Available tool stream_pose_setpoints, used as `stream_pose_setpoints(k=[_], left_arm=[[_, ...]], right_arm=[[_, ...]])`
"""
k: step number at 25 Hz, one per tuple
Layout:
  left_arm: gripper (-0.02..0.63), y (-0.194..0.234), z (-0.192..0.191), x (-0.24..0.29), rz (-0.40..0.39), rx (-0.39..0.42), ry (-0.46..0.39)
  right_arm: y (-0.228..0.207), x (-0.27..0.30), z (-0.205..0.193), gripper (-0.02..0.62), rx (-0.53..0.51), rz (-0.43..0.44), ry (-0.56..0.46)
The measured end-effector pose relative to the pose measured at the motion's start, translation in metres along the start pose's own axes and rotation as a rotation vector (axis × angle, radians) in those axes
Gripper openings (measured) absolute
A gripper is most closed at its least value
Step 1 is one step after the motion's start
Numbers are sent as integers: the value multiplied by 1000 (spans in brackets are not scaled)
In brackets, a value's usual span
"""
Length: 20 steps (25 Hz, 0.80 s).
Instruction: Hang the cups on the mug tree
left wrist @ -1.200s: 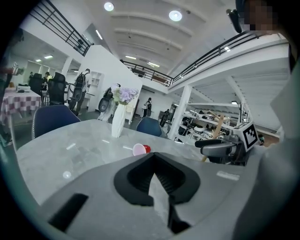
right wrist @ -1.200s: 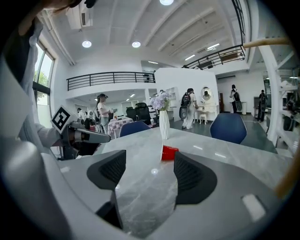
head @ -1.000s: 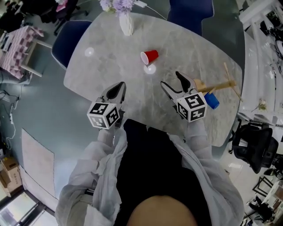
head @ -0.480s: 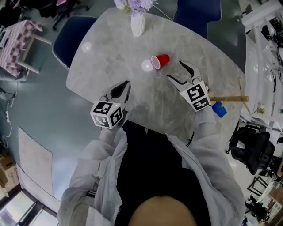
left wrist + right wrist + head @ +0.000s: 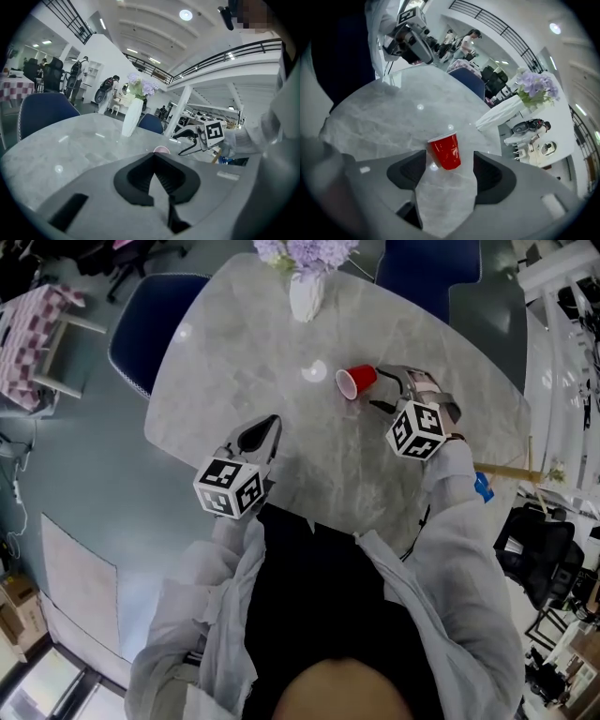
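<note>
A red plastic cup lies on its side on the marble table, mouth toward the left. My right gripper is open, and its jaws stand either side of the cup's base end without touching it; in the right gripper view the cup sits between the two pads. My left gripper is shut on nothing near the table's front edge. From the left gripper view the cup's pale mouth shows just past the jaws. The wooden mug tree with a blue cup is at the table's right edge, partly hidden by my right sleeve.
A white vase of purple flowers stands at the table's far side. Blue chairs sit at the far left and behind the table. A black office chair is on the floor to the right.
My right gripper has swung away from the mug tree up and left to the red cup, rolling as it went; its jaws now flank the cup. The left gripper has shifted slightly.
</note>
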<state>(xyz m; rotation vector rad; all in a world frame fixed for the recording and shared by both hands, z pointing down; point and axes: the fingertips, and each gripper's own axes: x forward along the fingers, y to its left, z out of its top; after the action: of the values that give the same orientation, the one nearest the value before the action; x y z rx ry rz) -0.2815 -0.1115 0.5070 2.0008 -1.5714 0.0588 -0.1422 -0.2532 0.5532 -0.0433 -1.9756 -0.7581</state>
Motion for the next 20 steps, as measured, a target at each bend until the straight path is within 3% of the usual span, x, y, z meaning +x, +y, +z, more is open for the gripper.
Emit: stream_pose_setpoints(k=[8, 13, 20], left_arm=[[0, 25, -3, 7, 12, -38, 15], [1, 39, -10, 7, 32, -57, 31], [0, 46, -19, 8, 70, -88, 36]], right_arm=[[5, 45, -18, 328, -202, 182, 81], [2, 67, -22, 293, -323, 223, 113], [5, 84, -29, 263, -353, 288, 132]])
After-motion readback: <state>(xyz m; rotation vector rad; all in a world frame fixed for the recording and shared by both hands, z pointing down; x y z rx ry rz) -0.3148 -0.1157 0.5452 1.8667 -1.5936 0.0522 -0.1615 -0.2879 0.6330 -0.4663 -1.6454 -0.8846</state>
